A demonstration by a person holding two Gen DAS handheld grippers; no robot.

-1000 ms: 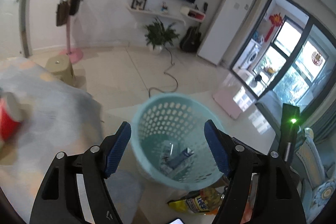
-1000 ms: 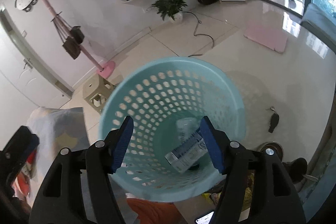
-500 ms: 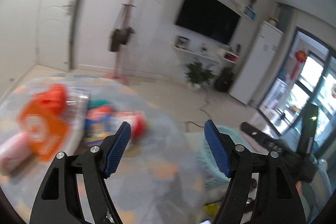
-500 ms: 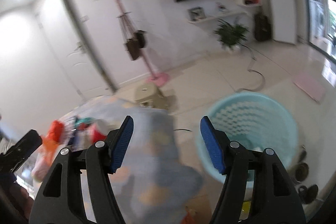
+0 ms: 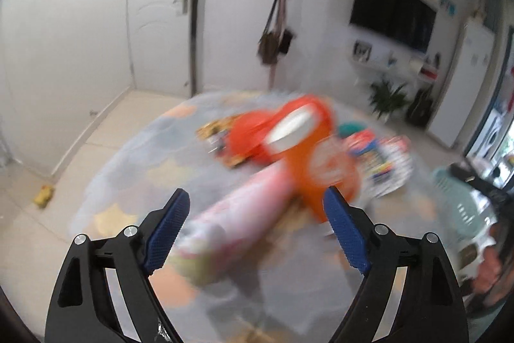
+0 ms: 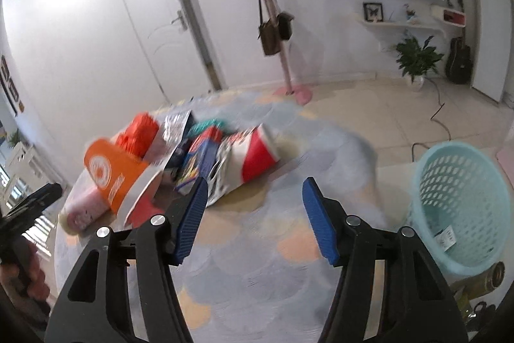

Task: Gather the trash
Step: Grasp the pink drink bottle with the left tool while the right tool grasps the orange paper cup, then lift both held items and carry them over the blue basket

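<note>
A pile of trash lies on a round table with a patterned cloth (image 6: 257, 262). It includes an orange box (image 6: 109, 172), a red net bag (image 6: 138, 130), a red and white packet (image 6: 257, 156) and a pink packet (image 6: 83, 211). My left gripper (image 5: 255, 198) hangs over the pink packet (image 5: 237, 221) and the orange box (image 5: 318, 163). Its jaws are opening and grip nothing. My right gripper (image 6: 255, 185) points at the pile's near edge. Its jaws are closing a little with nothing between them. The teal basket (image 6: 459, 208) stands on the floor at the right, with a carton (image 6: 445, 237) inside.
A pink coat stand (image 6: 279, 31) with hanging bags rises behind the table, next to a white door (image 6: 154, 31). A potted plant (image 6: 417, 57) and a cable lie on the tiled floor. A can (image 6: 491, 275) sits by the basket's foot. A hand (image 6: 32, 275) shows at the left edge.
Both views swung from over the basket across to the table and its trash pile. The left jaws stand wider than before, the right ones slightly narrower.
</note>
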